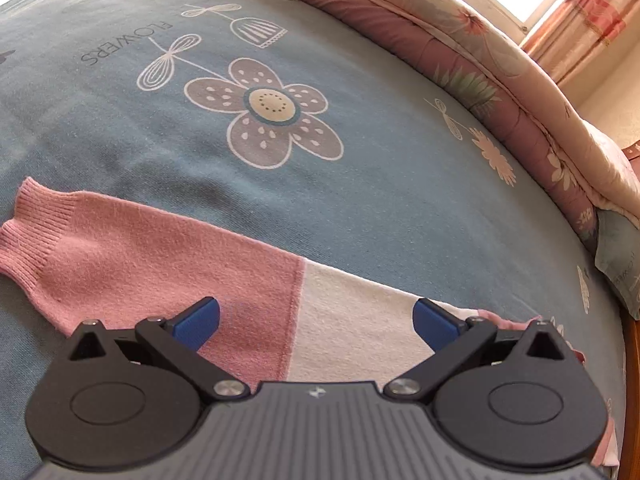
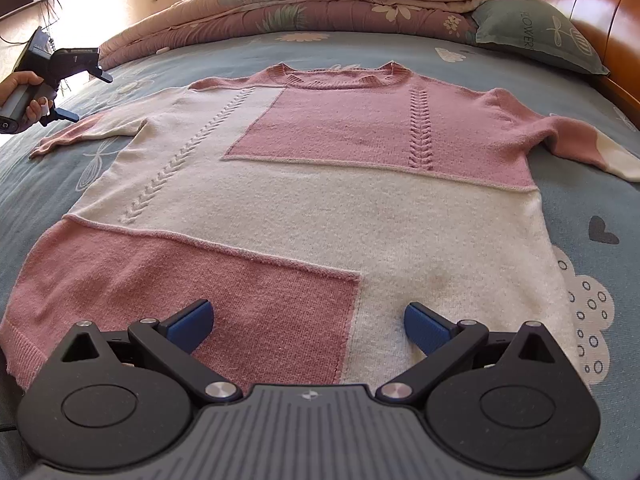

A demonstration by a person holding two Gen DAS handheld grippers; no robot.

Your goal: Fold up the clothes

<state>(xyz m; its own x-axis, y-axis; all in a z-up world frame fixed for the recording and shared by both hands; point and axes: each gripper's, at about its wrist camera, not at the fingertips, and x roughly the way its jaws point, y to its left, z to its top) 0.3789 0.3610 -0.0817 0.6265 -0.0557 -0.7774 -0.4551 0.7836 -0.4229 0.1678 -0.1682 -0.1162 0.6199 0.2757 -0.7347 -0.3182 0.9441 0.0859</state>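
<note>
Sunlit bedroom: a blue bedsheet (image 2: 600, 200) printed with flowers covers the bed, with a rolled floral quilt (image 2: 320, 4) along the far edge at 12 o'clock and a pillow (image 2: 540, 36) at 1 o'clock. A pink-and-cream knitted sweater (image 2: 320, 200) lies flat and face up in the middle of the sheet, collar toward 12 o'clock, hem toward 6 o'clock, both sleeves spread outward. No fold appears made yet.

At 6 o'clock in the right wrist view, the right gripper (image 2: 308, 326) sits over the hem, jaws spread wide and holding nothing. At 9 o'clock in that view, a hand (image 2: 24, 94) holds the other tool above the left sleeve. The left gripper (image 1: 316, 326) is likewise wide open and empty, poised over that sleeve (image 1: 140, 256), whose ribbed cuff lies at 9 o'clock.

Risks, as a judgement: the loose knit could stretch or bunch if pinched too shallowly, and a grip that goes too deep could catch the bedsheet beneath and drag it along.
</note>
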